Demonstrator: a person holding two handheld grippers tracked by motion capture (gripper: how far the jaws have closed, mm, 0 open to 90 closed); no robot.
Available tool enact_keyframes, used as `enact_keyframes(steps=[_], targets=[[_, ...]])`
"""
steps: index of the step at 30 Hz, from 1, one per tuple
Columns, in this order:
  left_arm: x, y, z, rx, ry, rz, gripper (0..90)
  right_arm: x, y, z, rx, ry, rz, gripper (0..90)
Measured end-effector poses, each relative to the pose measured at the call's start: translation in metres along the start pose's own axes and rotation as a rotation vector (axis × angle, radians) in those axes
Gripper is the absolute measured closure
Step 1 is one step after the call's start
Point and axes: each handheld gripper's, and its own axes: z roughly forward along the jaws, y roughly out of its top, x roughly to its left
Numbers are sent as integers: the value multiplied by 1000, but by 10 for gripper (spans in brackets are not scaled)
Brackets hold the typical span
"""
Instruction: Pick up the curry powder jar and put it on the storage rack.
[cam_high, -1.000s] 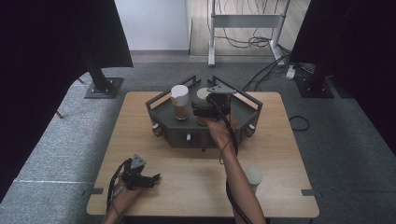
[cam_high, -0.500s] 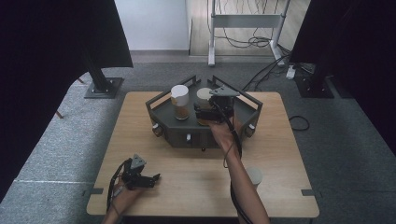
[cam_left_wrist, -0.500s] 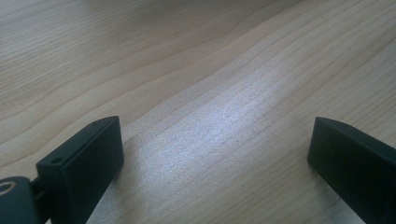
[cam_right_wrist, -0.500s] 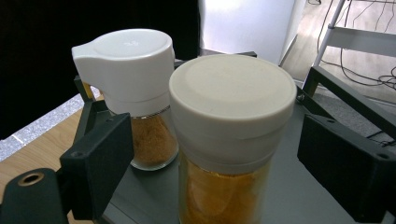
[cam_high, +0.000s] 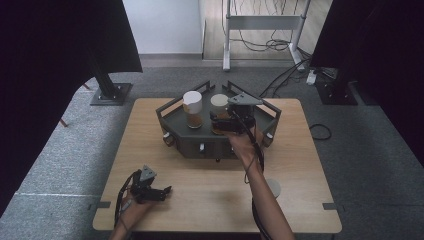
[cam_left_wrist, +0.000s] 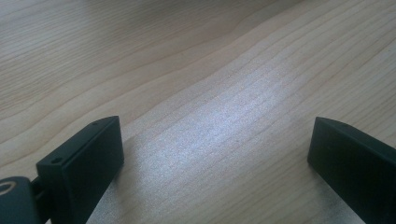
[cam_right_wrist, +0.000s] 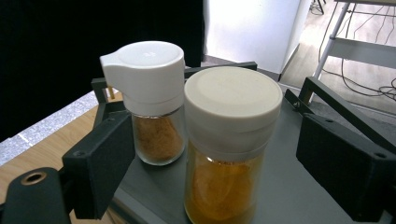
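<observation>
two spice jars (cam_right_wrist: 229, 154) holding orange-brown powder are standing in the grey tray (cam_right_wrist: 299, 196). the right gripper (cam_right_wrist: 219, 172) fingers (cam_right_wrist: 100, 163) are standing apart around the nearer jar at frame centre, clear of it; the left gripper (cam_left_wrist: 215, 158) fingers are gaping over bare worktop (cam_left_wrist: 187, 70).

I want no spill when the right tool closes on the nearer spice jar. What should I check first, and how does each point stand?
1. Round cream lid seated on the clear glass jar of orange powder: ok.
2. Jar upright on the dark grey tray: ok.
3. Jar between the right tool's black jaws, which stand apart from it: ok.
4. Gap to the white-capped glass jar of brown powder behind it: cannot tell.
5. Left tool open over bare light wooden table, out of the way: ok.
</observation>
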Motion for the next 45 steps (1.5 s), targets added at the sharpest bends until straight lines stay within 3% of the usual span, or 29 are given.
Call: enact_keyframes(steps=[24,45], targets=[[-1,0,0,0,4,-5,34,-10,-9,-42,5,47,-20,127],[-2,0,0,1,6,-5,34,-18,-26,-68,11,44,-10,131]])
